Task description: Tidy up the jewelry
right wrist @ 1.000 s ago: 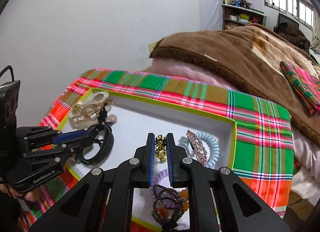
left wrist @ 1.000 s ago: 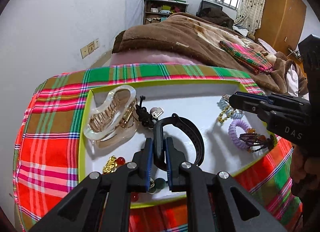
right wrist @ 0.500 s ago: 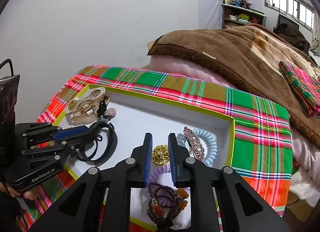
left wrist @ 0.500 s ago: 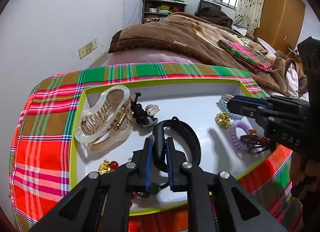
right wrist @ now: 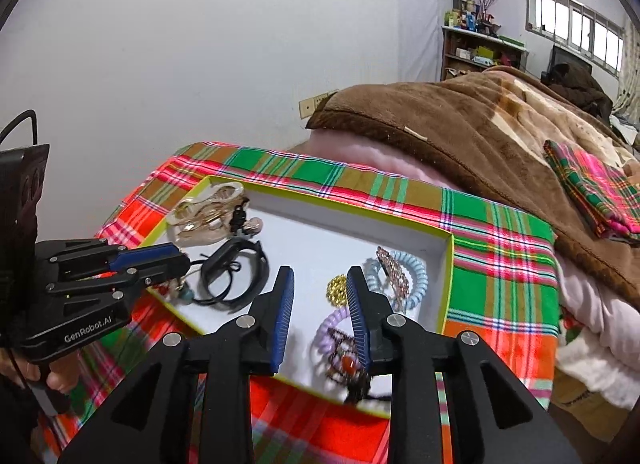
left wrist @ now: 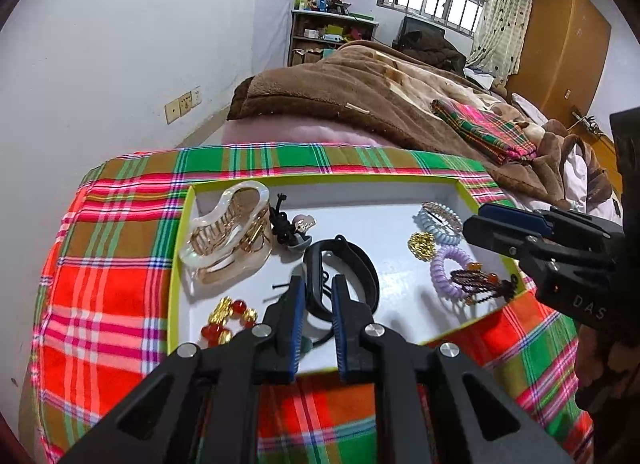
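Note:
A white tray with a lime rim (left wrist: pixel 182 232) (right wrist: pixel 447 276) lies on a plaid cloth. My left gripper (left wrist: pixel 316 294) is slightly open around a black band (left wrist: pixel 360 264) (right wrist: pixel 236 276) that rests in the tray. My right gripper (right wrist: pixel 320 288) is open and empty, drawn back above the tray's near edge. A gold bracelet (left wrist: pixel 421 245) (right wrist: pixel 337 290) lies loose in the tray ahead of it. Beside it are a blue coil tie with a jewelled clip (left wrist: pixel 440 220), a purple coil tie (left wrist: pixel 452 268) and a dark beaded bracelet (left wrist: pixel 478 284).
A large pearly claw clip (left wrist: pixel 228 232) and a small black clip (left wrist: pixel 286 224) lie at the tray's left. A red and gold bead bracelet (left wrist: pixel 230 318) is near the front. A bed with a brown blanket (left wrist: pixel 360 104) stands behind. A white wall is on the left.
My right gripper opened, let the gold bracelet drop in the tray and pulled back. My left gripper loosened on the black band and drew back a little.

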Demonstrator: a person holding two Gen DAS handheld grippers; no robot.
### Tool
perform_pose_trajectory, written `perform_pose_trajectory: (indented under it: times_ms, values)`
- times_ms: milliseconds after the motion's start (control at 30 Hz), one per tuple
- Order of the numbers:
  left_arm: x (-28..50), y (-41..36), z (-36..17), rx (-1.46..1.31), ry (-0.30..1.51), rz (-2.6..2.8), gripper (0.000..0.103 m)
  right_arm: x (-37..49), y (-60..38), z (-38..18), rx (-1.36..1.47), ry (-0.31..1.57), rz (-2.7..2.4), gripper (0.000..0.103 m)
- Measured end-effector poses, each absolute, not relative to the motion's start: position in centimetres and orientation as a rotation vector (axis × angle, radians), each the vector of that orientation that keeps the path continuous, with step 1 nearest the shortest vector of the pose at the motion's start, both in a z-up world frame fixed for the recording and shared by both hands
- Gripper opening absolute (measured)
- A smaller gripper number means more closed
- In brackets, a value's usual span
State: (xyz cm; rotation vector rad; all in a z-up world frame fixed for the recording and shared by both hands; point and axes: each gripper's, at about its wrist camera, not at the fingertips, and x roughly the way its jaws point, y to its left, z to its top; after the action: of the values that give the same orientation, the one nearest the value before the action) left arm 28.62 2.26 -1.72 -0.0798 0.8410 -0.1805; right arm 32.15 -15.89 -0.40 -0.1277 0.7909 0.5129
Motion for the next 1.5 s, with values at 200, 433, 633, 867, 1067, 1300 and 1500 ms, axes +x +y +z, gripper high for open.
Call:
perform_pose_trajectory:
  times_ms: [200,433,633,867,1067,1300,1500]
  values:
    - [26.1,2.7,-0.7,-0.086,0.826,-0.165,0.015,28.9,-16.5,1.0,-0.125,0.775,0.492,0.029]
    - [22.0,3.1,0.7,-0.098,0.792,-0.128,0.025,23.5,-17.0,2.4,-0.133,0.743,0.465,0.035]
    - [18.0,2.9,1.2,-0.097,0.785,-0.095,0.026,19.1,-17.6,2.8,-0.122,0.732,0.452,0.036]
    - [13.7,2.1,1.1,-0.114,0.785,-0.072,0.026,15.3,-18.5,2.2,-0.098,0.754,0.442,0.036]
    - [10.9,1.3,0.3,-0.11,0.794,-0.053,0.026,12.9,-19.9,1.4,-0.071,0.767,0.417,0.036]
    - [9.3,0.4,0.2,-0.102,0.79,-0.063,0.026,11.6,-20.7,1.2,-0.062,0.77,0.401,0.036]
    - [9.1,0.0,0.1,-0.102,0.789,-0.07,0.026,11.3,-20.7,1.4,-0.066,0.763,0.405,0.036]
